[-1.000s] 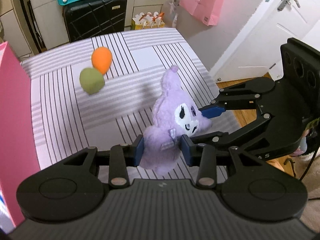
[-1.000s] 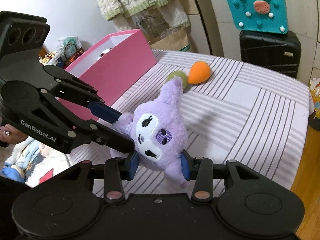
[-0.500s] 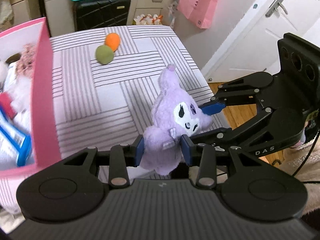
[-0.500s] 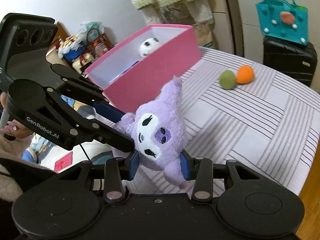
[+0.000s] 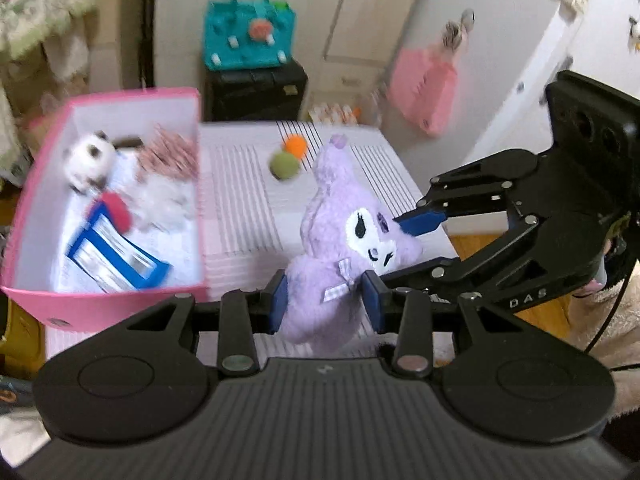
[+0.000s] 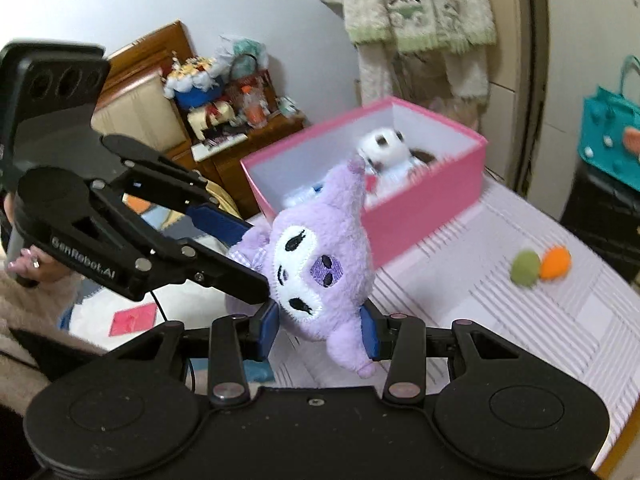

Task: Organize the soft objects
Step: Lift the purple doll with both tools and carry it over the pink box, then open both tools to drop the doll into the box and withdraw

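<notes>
Both sets of jaws are clamped on the purple plush toy (image 5: 340, 236): its body is squeezed between the pads of the left gripper (image 5: 325, 300), its head between those of the right gripper (image 6: 318, 330). The toy is held above the striped table (image 5: 240, 200). Left of and beyond the left jaws, the open pink box (image 5: 192, 184) is seen, with soft toys inside. Farther ahead, a green ball (image 5: 284, 165) and an orange ball (image 5: 296, 146) lie touching.
</notes>
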The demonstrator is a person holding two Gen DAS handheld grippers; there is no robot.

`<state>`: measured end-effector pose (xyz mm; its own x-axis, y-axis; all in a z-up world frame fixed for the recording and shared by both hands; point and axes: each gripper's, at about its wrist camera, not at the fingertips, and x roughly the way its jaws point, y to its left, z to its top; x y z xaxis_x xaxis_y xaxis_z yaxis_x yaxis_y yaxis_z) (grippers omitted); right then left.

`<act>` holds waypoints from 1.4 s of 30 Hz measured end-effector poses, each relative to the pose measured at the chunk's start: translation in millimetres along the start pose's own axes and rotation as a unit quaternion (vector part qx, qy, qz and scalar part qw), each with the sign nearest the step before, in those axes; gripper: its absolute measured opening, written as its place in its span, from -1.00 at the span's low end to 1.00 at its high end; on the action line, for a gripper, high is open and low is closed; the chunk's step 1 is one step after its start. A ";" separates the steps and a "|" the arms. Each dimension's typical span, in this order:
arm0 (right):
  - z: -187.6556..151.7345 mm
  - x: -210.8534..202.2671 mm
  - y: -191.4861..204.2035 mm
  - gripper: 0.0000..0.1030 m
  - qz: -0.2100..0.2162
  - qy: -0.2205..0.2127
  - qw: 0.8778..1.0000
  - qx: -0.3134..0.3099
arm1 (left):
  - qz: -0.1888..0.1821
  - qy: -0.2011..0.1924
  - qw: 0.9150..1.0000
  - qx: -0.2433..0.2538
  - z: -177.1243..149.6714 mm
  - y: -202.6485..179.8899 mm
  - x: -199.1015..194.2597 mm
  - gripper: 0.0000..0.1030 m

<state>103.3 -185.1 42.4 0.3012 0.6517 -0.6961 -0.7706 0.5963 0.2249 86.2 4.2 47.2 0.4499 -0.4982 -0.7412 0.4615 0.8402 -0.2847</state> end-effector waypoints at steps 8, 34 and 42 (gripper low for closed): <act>47.1 27.7 15.9 -0.08 0.008 -0.030 0.999 -0.017 | 0.026 -0.078 0.996 -0.028 4.2 43.3 -37.2 -0.25; 126.8 175.2 -17.1 -0.02 -0.075 0.119 0.987 -0.082 | -0.065 -0.036 0.969 -0.235 21.1 226.8 58.5 -0.25; 125.9 194.6 -11.6 -0.01 -0.140 0.137 0.969 -0.148 | -0.027 -0.018 0.970 -0.241 29.2 238.4 82.6 -0.15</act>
<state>241.6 -6.2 -9.9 0.3933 0.3099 -0.8656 -0.8195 0.5450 -0.1772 255.7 157.2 -64.1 0.4645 -0.5446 -0.6983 0.0789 0.8108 -0.5799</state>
